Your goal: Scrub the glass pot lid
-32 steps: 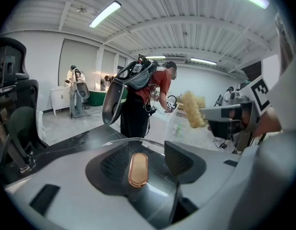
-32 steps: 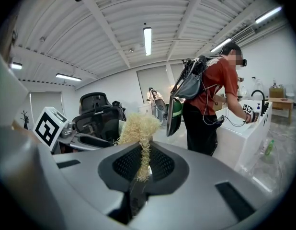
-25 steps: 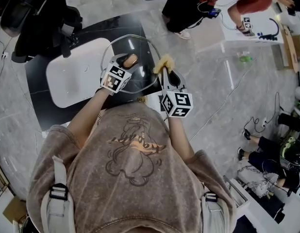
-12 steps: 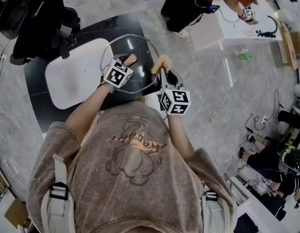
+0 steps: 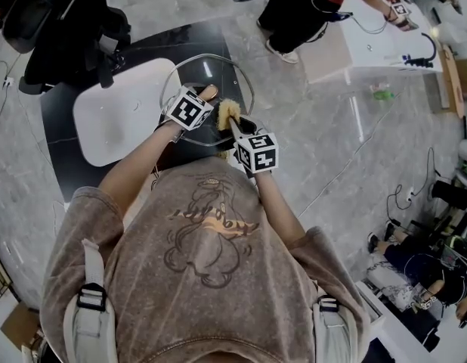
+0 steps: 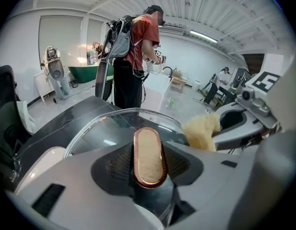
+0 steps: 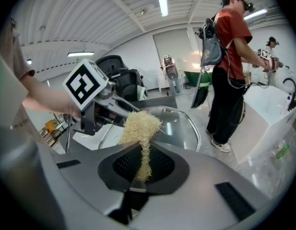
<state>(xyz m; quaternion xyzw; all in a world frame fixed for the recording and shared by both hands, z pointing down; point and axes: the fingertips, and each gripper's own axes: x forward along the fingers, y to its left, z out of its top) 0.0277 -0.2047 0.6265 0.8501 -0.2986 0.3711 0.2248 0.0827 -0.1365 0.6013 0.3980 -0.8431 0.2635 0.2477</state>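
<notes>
Glass pot lid (image 5: 214, 70) sits over the black tabletop (image 5: 75, 165), spreading out ahead of the L gripper (image 6: 149, 166). Its jaws have just been closing and now clamp the lid's wood-topped knob (image 6: 149, 147), so they stand fairly wide. R gripper (image 7: 143, 163) pinches a yellow fibrous scrubber (image 7: 138, 126) btwn narrow jaws — tuft pokes out front, over the glass just right of the knob — contact unclear.

I wear a washed brown, short-sleeved T-shirt (image 5: 143, 278) with a dark line drawing (image 5: 207, 229) on the chest. Pale grey shoulder straps (image 5: 92, 267) carry black buckles (image 5: 91, 299). My left gripper (image 5: 205, 97) and right gripper (image 5: 230, 121) have smooth grey shells (image 6: 81, 195), black ribbed pads (image 7: 121, 164) and white cubes (image 5: 190, 110) with black square markers.
</notes>
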